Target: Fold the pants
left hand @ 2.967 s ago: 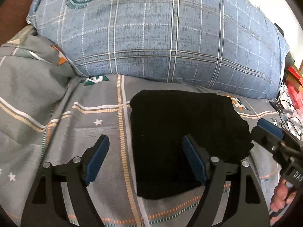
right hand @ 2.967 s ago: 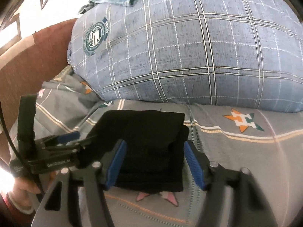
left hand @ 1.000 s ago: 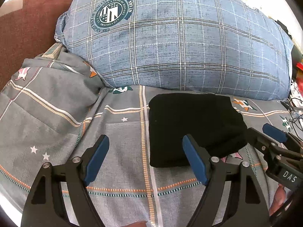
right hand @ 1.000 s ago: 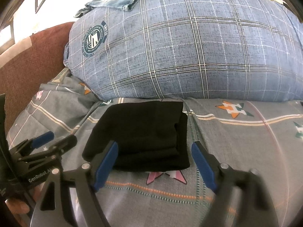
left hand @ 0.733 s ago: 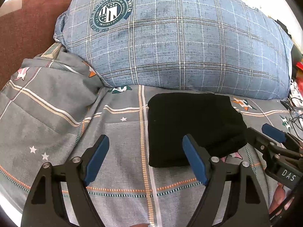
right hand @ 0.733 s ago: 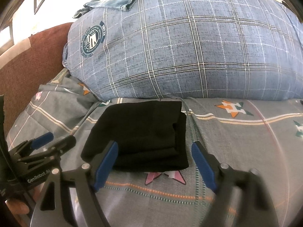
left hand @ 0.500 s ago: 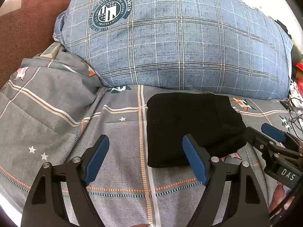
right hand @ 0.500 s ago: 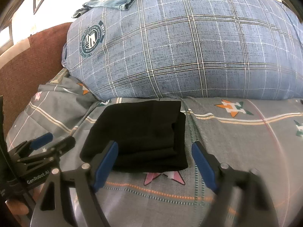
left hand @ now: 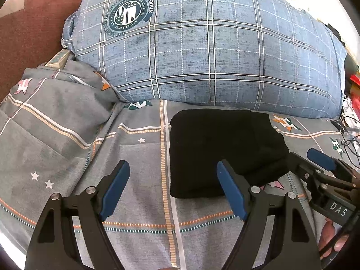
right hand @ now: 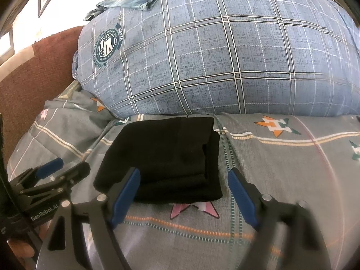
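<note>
Our left gripper (left hand: 173, 189) hovers with jaws apart above the grey bedsheet (left hand: 67, 148), the folded black pants (left hand: 222, 148) lying to its right. Our right gripper (right hand: 183, 193) gapes too, pants (right hand: 166, 155) just beyond, perhaps untouched, before the plaid pillow (right hand: 225, 56).

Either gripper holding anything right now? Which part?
Nothing held. Left gripper and right gripper are both open, clear of the folded black pants.
</note>
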### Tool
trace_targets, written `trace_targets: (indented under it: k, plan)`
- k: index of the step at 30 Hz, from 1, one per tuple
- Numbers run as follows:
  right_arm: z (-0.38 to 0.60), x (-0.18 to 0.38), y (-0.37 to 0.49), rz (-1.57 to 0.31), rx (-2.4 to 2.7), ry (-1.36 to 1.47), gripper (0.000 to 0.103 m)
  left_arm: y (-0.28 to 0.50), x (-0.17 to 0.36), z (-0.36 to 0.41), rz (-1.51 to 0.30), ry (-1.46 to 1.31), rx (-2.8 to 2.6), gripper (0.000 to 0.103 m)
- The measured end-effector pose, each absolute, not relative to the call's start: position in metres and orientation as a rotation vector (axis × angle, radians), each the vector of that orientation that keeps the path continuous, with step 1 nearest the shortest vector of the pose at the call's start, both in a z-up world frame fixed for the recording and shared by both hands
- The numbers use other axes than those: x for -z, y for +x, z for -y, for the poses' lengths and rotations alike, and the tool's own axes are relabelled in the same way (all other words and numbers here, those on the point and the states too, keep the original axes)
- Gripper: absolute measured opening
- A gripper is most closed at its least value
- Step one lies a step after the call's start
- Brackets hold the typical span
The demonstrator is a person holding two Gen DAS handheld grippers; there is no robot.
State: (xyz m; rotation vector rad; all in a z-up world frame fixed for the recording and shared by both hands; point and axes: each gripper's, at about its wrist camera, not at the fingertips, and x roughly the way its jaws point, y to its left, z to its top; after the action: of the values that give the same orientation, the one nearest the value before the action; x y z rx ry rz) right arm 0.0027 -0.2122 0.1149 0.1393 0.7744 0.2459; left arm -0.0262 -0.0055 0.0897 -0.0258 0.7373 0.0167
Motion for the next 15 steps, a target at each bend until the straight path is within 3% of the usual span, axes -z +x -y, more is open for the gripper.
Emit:
trace_targets:
  k: [15]
  plan:
    - [0.2147,-0.1141,0.0014,-0.782,-0.242,0.143,0.081,-0.0274,-0.0887,0.0075,-0.741,-0.034,-0.012,0.080]
